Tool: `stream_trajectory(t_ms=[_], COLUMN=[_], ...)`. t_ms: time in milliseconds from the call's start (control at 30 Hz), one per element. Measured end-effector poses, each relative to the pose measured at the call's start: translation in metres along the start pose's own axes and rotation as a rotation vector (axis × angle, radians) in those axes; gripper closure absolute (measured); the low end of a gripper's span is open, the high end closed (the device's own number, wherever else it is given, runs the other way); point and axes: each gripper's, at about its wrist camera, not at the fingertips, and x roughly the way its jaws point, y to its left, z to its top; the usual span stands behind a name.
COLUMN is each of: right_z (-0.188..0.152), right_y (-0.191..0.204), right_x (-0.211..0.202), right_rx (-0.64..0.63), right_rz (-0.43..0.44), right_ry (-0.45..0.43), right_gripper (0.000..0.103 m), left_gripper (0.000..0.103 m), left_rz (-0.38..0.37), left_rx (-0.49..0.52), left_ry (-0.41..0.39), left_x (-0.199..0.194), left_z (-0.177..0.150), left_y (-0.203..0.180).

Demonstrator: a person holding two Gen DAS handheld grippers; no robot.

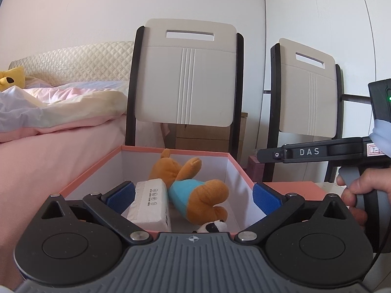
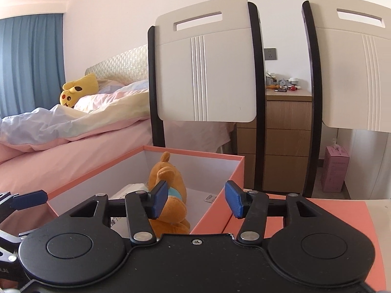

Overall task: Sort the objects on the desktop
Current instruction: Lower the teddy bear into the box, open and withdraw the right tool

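Two grippers are hovering at my pink box (image 1: 73, 183): left gripper (image 1: 193, 195) is gaping wide, gripping nothing; right gripper (image 2: 196, 200) is standing parted and empty. Inside, the orange plush (image 1: 195, 190) is lying beside the tissue pack (image 1: 151, 202).

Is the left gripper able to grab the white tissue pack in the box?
Probably yes: the left gripper is open above the open box, and the tissue pack lies uncovered beside the bear.
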Motion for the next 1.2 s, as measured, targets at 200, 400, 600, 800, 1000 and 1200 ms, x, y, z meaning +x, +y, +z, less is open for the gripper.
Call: stream_trajectory(t_ms=[200,400,600,800,1000,1200], right_z=[-0.01,-0.015,-0.019,-0.025,-0.032,-0.035], right_y=[-0.003,-0.008,-0.007,-0.006,-0.006,-0.009], right_x=[-0.025,-0.045,-0.062,-0.07,-0.077,-0.086], right_rx=[-0.022,-0.029,-0.044,-0.026,-0.027,-0.014], right_rz=[-0.042,-0.065,-0.076,-0.078,-0.099,-0.113], right_ry=[-0.02,-0.061,-0.109,-0.132,-0.156,-0.174], right_gripper=[0.046,0.046,0.042,0.015,0.001,0.001], left_gripper=[0.0,0.0,0.0,0.0,0.0,0.0], left_rz=[-0.009,-0.013,-0.014,-0.018,-0.031,-0.036], left_rx=[0.007,0.013,0.026,0.022,0.02,0.02], left_ry=[-0.002,-0.002,-0.004,-0.006,-0.006,-0.002], left_x=[-0.002,-0.003,-0.003,-0.004,-0.005,-0.005], left_z=[-0.001,-0.002,-0.004,-0.004,-0.004,-0.005], left_y=[-0.003,-0.006,-0.008,-0.009,-0.01,-0.011])
